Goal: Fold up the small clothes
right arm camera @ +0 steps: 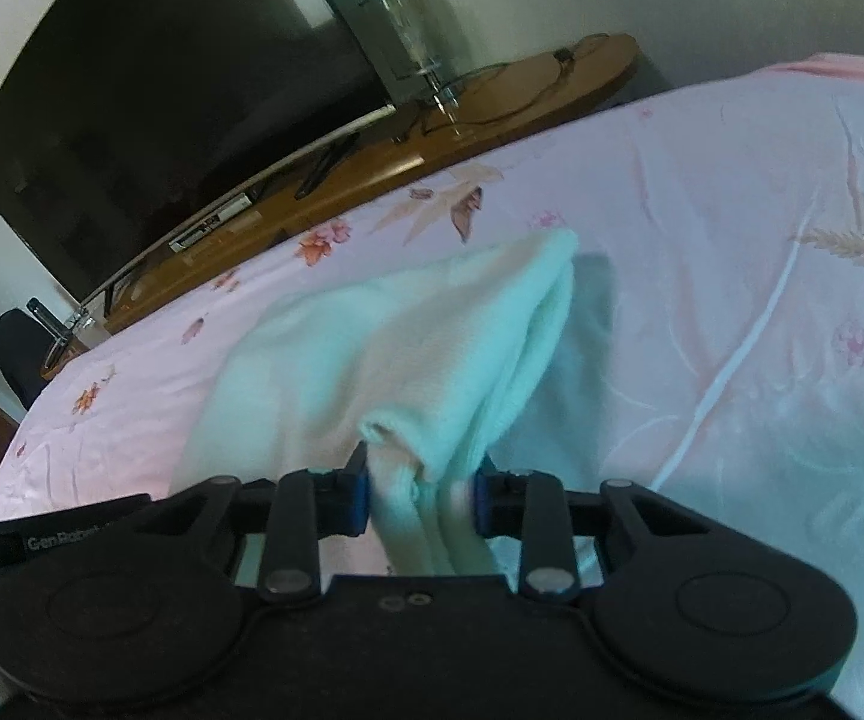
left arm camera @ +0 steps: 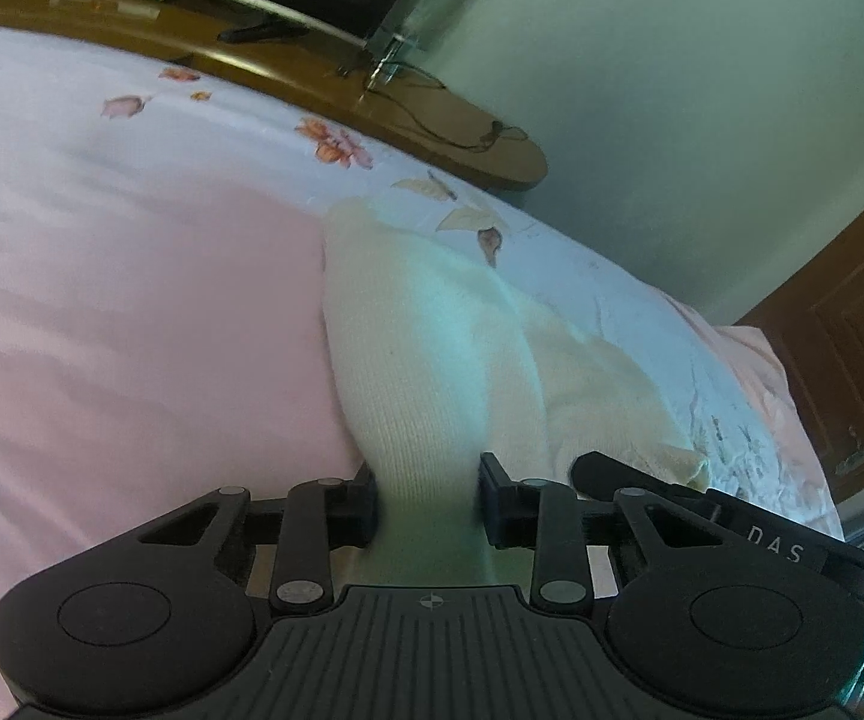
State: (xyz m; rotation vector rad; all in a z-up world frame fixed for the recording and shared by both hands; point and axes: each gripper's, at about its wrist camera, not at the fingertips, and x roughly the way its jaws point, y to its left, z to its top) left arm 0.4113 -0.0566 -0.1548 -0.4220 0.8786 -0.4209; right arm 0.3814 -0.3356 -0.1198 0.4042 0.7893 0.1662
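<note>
My left claw (left arm camera: 429,495), lower centre, is clamped on a bunched cream knit garment (left arm camera: 432,324) trailing across the pink floral bedsheet (left arm camera: 132,300). My right claw (right arm camera: 420,495), lower centre, pinches the same garment (right arm camera: 420,336), draped mid-frame.

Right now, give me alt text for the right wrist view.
The right gripper is shut on a bunched edge of a white knit garment, which lies on a pink flowered bedspread. Behind the bed, a dark television stands on a wooden shelf.
</note>
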